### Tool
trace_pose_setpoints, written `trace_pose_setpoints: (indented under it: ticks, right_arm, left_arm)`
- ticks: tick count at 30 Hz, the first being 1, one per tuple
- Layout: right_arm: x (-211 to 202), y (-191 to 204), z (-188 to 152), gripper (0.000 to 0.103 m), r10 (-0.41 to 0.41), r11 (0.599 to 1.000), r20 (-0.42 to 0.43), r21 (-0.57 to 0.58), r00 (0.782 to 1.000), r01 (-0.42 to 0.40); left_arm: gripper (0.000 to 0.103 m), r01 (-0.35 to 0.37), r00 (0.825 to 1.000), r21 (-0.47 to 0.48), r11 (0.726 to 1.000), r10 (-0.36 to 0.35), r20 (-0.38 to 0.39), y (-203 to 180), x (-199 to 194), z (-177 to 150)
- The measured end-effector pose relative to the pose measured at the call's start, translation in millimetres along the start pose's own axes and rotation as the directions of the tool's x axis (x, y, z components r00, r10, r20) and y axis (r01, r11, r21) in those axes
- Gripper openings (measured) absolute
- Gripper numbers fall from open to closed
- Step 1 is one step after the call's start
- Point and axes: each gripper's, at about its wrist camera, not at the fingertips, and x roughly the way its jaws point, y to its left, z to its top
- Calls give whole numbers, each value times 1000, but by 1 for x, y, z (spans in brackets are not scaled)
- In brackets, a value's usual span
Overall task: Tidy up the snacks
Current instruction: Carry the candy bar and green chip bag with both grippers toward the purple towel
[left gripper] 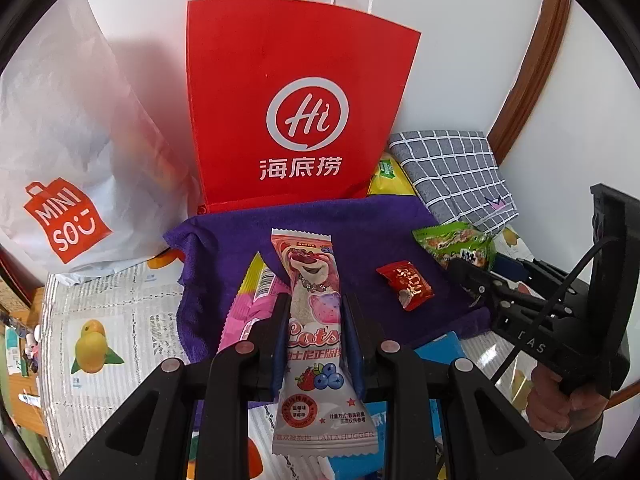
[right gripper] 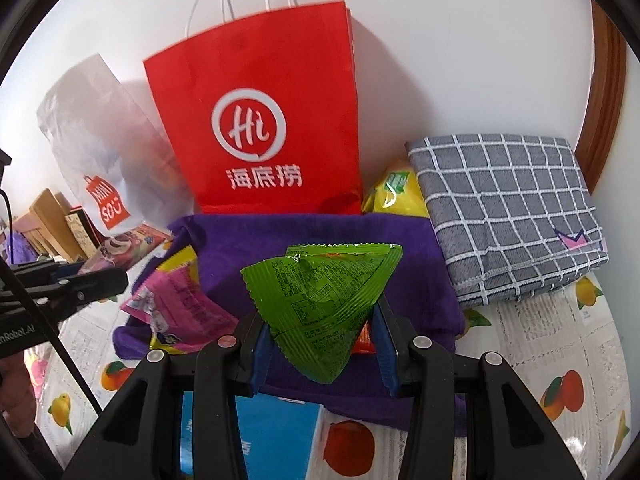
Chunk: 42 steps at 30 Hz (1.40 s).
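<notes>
Matt red paper bag (right gripper: 256, 120), plush purple cloth (right gripper: 320, 232), glossy green foil packet (right gripper: 320, 304)

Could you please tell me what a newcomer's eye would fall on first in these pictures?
The tall red paper bag standing against the wall behind the purple towel. Next, up close, the bear-printed snack bar clamped in the left gripper and the green snack packet clamped in the right gripper.

Your left gripper (left gripper: 316, 336) has its fingers (left gripper: 276, 332) clamped on a pink bear-print snack bar (left gripper: 316, 320), held above the purple towel (left gripper: 360, 232). On that towel lie a small red candy (left gripper: 405, 285) and a pink-and-yellow packet (left gripper: 250, 304). Behind stands a red paper bag (left gripper: 296, 100); your right gripper (left gripper: 472, 276) holds a green packet (left gripper: 456, 244).
</notes>
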Motion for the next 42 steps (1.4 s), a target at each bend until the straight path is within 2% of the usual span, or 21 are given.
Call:
trace_pose_setpoints:
  ticks: [22, 42]
  right_arm:
    - [42, -23, -11, 44, -37, 999, -114, 23, 993, 40]
    - [56, -23, -15, 45, -40, 999, -155, 12, 987, 43]
  left_arm:
    - [24, 1, 995, 9, 1000, 0, -103, -2, 52, -1]
    - [24, -8, 988, -32, 999, 3, -157, 5, 69, -3]
